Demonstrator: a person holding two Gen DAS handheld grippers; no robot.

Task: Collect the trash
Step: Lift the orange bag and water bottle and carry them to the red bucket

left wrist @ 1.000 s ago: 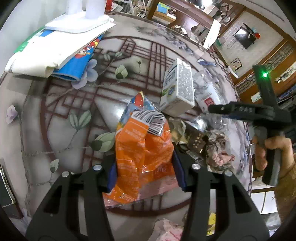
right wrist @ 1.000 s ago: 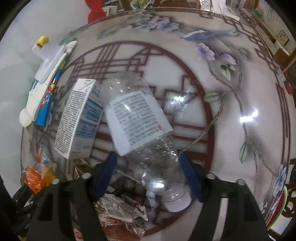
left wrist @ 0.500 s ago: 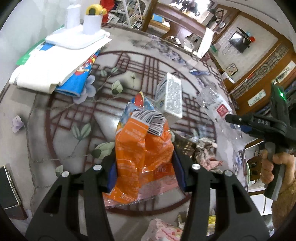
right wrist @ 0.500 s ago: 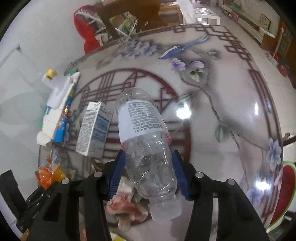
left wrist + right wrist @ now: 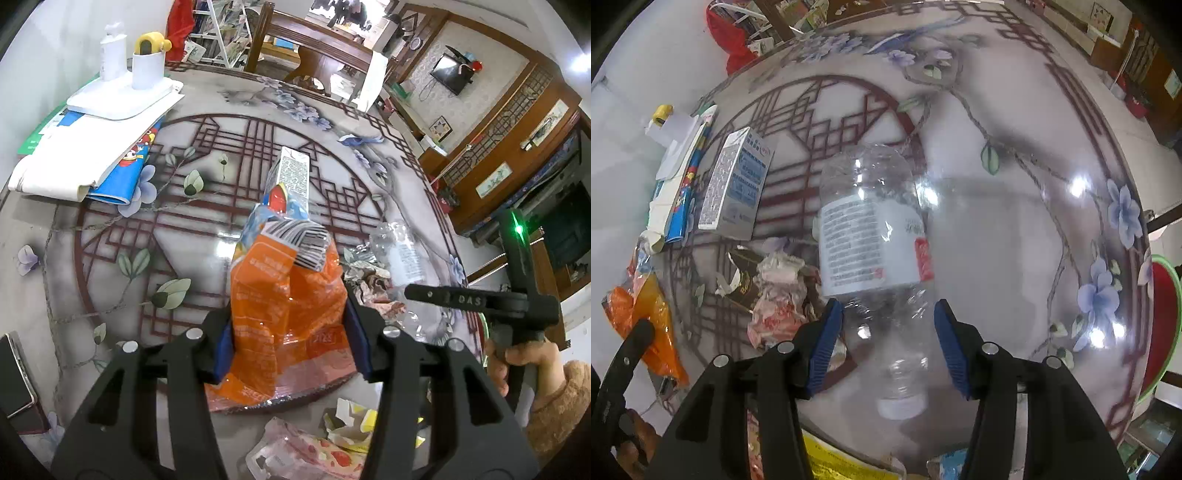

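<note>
The left gripper (image 5: 290,332) has its blue pads (image 5: 223,345) pressed against both sides of an orange snack bag (image 5: 286,295), which stands up between them with a barcode patch at its top, lifted clear of the table (image 5: 110,280). The right gripper (image 5: 886,343) is clamped on a clear plastic bottle (image 5: 875,236); its jaws have just been closing a little, and its blue pads (image 5: 825,343) squeeze the crumpled lower body, with the white cap nearest the camera and the labelled part pointing away. In the left wrist view a hand (image 5: 517,363) in a fuzzy tan sleeve holds that gripper at the right edge.

Beyond the fingers, a heap of crumpled wrappers (image 5: 779,291) lies on the table between the two grippers. A white milk carton (image 5: 737,184) lies on its side just past the heap. Further left a stack of papers and a blue booklet (image 5: 92,158) sits near the table's edge, with a white tray (image 5: 122,98) on top carrying a white cup (image 5: 147,68). More wrappers, pink and yellow, show below the left gripper (image 5: 317,443). The table itself is round and glossy, with a red lattice and flower pattern.
</note>
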